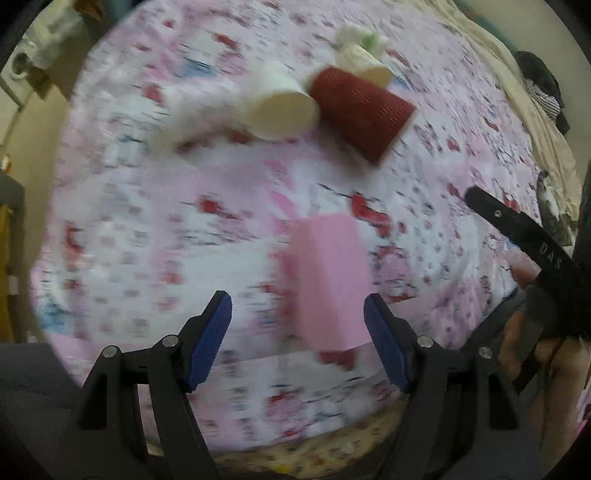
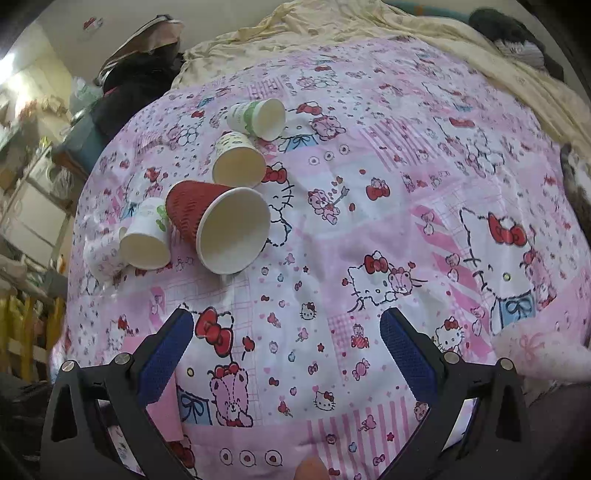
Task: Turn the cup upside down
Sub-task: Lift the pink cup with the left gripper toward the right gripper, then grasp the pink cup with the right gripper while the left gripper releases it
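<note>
Several paper cups lie on their sides on a pink cartoon-print bedsheet (image 2: 369, 229). A red ribbed cup (image 2: 218, 229) lies with its mouth toward me, a white cup (image 2: 146, 240) to its left, two more white cups (image 2: 240, 162) (image 2: 258, 118) behind. In the blurred left wrist view the red cup (image 1: 360, 110) and a white cup (image 1: 280, 107) lie far ahead. A pink cup (image 1: 330, 284) stands upside down just ahead of my open left gripper (image 1: 297, 332), nearer its right finger. My right gripper (image 2: 286, 354) is open and empty above the sheet.
A cream blanket (image 2: 369, 22) and dark clothes (image 2: 136, 74) lie at the far side of the bed. Shelves and clutter (image 2: 33, 177) stand at the left. The other gripper's black frame (image 1: 517, 229) shows at the right of the left wrist view.
</note>
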